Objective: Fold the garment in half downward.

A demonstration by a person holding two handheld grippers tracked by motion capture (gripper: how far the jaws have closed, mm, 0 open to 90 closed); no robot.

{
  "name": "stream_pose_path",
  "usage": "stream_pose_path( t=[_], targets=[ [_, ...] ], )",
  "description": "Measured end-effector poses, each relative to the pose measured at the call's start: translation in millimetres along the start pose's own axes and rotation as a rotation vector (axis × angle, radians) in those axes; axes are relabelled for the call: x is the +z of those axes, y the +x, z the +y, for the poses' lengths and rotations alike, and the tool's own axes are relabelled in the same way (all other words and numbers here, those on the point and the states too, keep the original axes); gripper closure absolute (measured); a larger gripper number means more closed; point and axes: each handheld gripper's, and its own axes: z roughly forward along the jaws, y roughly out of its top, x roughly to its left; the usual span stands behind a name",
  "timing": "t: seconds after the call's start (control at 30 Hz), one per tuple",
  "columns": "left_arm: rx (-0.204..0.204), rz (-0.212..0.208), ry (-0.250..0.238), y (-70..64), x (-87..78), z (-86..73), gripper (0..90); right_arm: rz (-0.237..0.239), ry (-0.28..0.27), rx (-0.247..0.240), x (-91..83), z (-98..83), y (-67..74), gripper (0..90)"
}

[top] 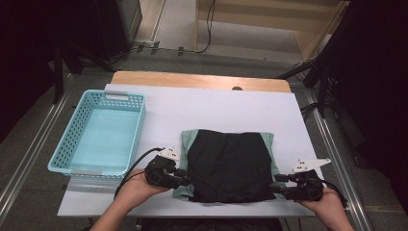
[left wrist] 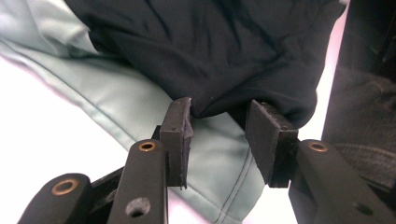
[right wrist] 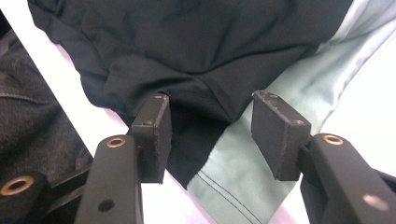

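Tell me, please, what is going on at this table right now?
A person holds a gripper in each hand at the near corners of a folded garment, black with a pale green layer under it, lying on the white table. The left gripper is at its near-left corner, the right gripper at its near-right corner. In both gripper views the jaws stand open with the black hem between them, not pinched. A light blue basket sits empty to the left.

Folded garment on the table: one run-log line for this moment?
garment: folded, flat on table | left gripper: open at its corner | right gripper: open at other corner | basket: empty
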Motion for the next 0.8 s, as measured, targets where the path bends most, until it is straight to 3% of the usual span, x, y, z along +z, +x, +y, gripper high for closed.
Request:
stream_pose_path(
  t=[0.33, 0.8],
  targets=[
    [-0.006, 0.016, -0.058, -13.0, -8.8, 11.9, 51.5, -0.01, -0.107, 0.019, -9.7, 8.4, 8.8, 46.8],
    [0.003, -0.003, 0.037, -14.2, 26.4, 6.7, 50.3, 0.017, 0.015, -0.038, 24.7, 9.2, 18.0, 49.0]
  ],
)
